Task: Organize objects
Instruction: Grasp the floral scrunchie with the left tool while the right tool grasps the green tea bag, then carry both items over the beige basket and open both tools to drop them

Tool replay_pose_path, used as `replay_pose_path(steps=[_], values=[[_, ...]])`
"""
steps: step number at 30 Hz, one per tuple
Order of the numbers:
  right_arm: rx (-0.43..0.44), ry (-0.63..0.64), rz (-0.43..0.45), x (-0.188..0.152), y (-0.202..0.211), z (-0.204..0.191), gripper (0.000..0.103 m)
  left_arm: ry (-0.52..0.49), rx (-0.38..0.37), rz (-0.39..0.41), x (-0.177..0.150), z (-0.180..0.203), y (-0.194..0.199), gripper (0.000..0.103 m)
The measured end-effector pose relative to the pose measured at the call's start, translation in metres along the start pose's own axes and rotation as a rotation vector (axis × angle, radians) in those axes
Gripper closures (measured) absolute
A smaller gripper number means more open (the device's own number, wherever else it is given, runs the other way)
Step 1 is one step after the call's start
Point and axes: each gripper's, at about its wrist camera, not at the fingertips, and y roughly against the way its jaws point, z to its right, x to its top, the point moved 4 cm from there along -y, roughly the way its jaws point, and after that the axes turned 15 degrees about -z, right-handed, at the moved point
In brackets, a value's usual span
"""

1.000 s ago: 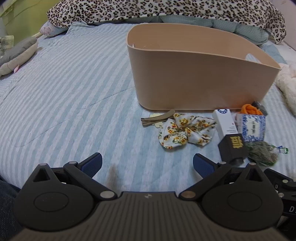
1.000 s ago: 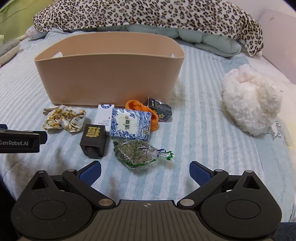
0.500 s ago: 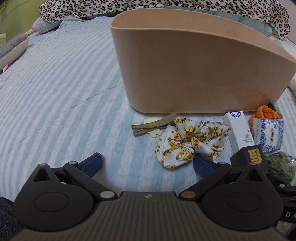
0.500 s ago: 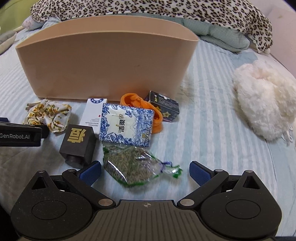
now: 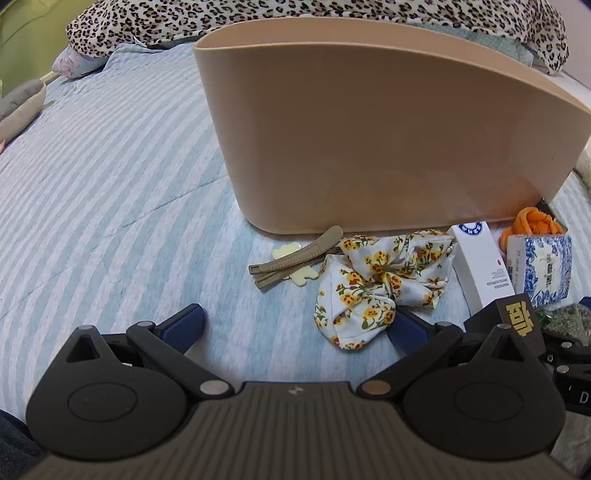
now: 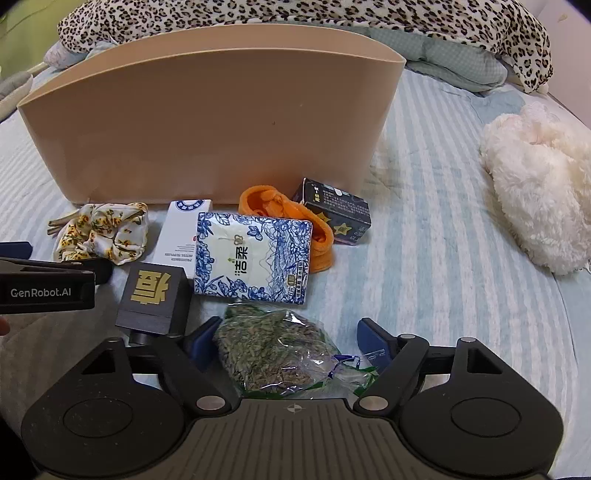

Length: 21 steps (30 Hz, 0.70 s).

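Observation:
A tan bin (image 5: pixel 369 129) stands on the striped bed. In front of it lie two hair clips (image 5: pixel 291 262), a floral scrunchie (image 5: pixel 373 291), a white box (image 6: pixel 181 236), a blue-and-white tissue pack (image 6: pixel 251 254), an orange cloth piece (image 6: pixel 321 236), a dark starred box (image 6: pixel 336 210) and a black cube (image 6: pixel 151 295) with a gold character. My left gripper (image 5: pixel 295 326) is open, and the scrunchie's edge lies over its right pad. My right gripper (image 6: pixel 286 339) is closing around a clear bag of green herbs (image 6: pixel 273 369). The left pad touches the bag; the right pad stands just off it.
A white fluffy toy (image 6: pixel 535 184) lies to the right on the bedspread (image 5: pixel 92 184). A leopard-print blanket (image 6: pixel 295 14) runs along the back behind the bin. A grey soft item (image 5: pixel 18 107) sits at the far left edge.
Both grippers have come down and closer to the row of items. The right jaws have narrowed around the herb bag, which now lies between them.

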Motion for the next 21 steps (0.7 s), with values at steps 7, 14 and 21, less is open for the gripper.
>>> replay_pose_path(steps=[7, 14, 21], values=[[0.018, -0.027, 0.013, -0.002, 0.005, 0.006, 0.055, -0.092, -0.034, 0.062, -0.01, 0.021, 0.019, 0.057], [0.006, -0.048, 0.022, -0.004, 0.009, 0.008, 0.059, -0.081, -0.104, 0.045, -0.013, 0.018, 0.024, 0.098], [0.013, -0.068, 0.047, -0.005, 0.019, 0.013, 0.061, -0.072, -0.11, 0.066, -0.019, 0.012, 0.038, 0.1]])
